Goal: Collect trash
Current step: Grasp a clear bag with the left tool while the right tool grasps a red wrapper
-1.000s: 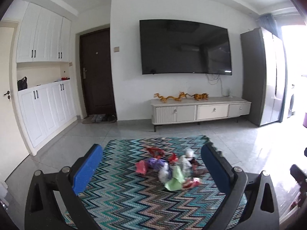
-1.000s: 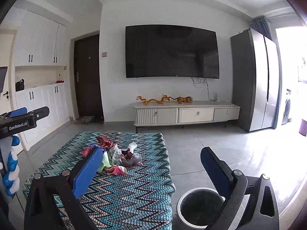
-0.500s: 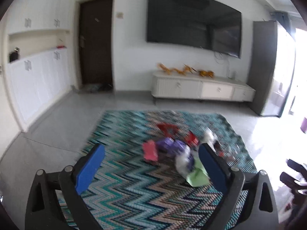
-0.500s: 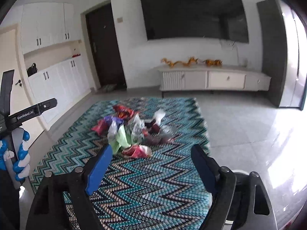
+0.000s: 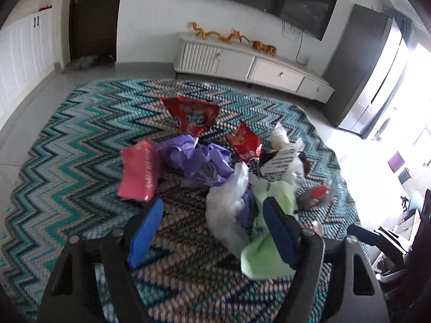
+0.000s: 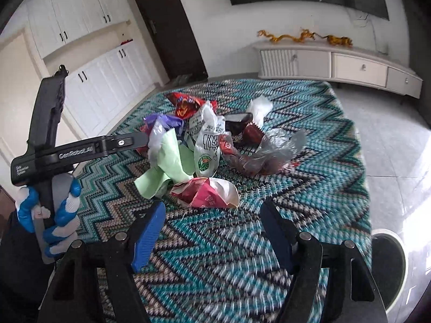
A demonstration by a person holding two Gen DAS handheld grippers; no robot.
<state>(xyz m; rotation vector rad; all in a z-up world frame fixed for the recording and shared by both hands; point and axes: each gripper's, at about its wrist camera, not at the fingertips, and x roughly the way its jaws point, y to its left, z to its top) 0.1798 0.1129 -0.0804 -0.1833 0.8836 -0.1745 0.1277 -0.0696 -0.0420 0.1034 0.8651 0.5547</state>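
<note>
1. Both claws have dropped from facing the TV wall to the trash pile (image 5: 229, 167) on the zigzag rug (image 5: 67, 148), jaws just narrowing, nothing between them
2. Left claw (image 5: 212, 228) and right claw (image 6: 212, 228) hang half-wide and empty: approach step
3. Next: the right claw reaches the pink wrapper (image 6: 207, 192) at 12 o'clock; the bin (image 6: 388, 266) waits at 4 o'clock

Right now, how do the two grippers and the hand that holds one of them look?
Both grippers have black plastic frames with silver screws and flat blue pads: the left gripper and the right gripper look alike. The right view shows white lettering on the left gripper's black body. The hand on its handle wears a blue and white glove, with a dark sleeve below.
</note>
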